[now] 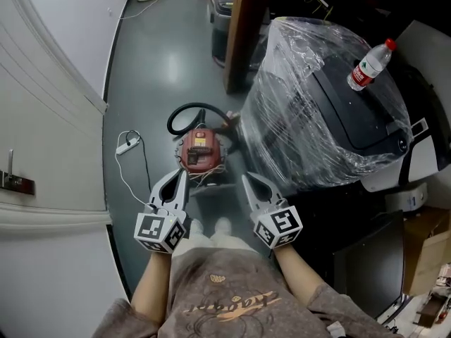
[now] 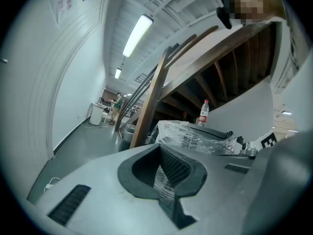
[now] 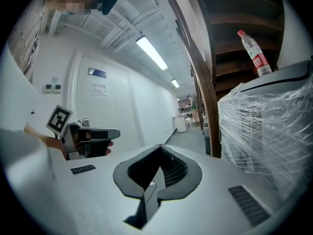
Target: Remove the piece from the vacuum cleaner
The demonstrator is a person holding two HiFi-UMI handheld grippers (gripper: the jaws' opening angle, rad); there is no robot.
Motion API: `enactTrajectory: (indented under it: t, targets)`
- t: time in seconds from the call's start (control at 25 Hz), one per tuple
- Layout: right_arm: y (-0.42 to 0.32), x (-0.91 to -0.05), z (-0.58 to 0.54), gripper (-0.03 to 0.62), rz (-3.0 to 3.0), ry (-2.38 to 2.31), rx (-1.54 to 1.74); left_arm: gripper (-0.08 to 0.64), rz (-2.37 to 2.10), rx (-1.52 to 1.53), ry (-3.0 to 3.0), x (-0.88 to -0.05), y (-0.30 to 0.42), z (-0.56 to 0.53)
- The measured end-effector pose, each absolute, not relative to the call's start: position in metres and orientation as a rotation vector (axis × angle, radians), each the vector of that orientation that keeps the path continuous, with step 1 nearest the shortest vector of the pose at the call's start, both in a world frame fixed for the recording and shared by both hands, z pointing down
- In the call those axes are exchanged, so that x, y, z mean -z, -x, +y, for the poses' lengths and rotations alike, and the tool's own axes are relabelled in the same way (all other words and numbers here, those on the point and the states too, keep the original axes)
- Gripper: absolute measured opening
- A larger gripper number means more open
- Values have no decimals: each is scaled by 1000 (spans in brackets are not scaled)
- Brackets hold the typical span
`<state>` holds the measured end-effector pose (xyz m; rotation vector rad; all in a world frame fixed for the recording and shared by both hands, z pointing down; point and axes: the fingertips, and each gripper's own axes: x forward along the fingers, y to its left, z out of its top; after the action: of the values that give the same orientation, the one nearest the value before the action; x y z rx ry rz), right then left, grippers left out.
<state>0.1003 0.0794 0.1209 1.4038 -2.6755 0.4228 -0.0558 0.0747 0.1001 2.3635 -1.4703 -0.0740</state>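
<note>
Closest to the camera is the person's shirt [image 1: 222, 298], with both forearms reaching out from it. The left gripper [image 1: 182, 177] and right gripper [image 1: 248, 181] are both pinched fully closed with nothing between the pads (each gripper view shows just a thin slit). They're held side by side, pointing roughly level.

The red vacuum cleaner [image 1: 199, 150] sits on the grey floor [image 1: 169, 62] just ahead of the two tips, nearer the left one, touching neither. Its black hose [image 1: 192, 110] loops on the far side. A white power strip [image 1: 128, 144] lies to its left. On its right there's a big plastic-wrapped machine [image 1: 310, 111] with a water bottle [image 1: 370, 65] on top.
</note>
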Motion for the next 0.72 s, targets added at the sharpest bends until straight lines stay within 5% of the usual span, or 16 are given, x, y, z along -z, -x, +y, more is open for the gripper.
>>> enactTrajectory:
  t: [0.48,0.72]
  targets:
    - [-97,-106,67,-6,-2732,-1556,-457,-1,-1365,61,-2451,-91,59,57]
    - [-88,-102,69,161,-2813,-1531,-420,199,-1296,60,-2503,-91,58,55]
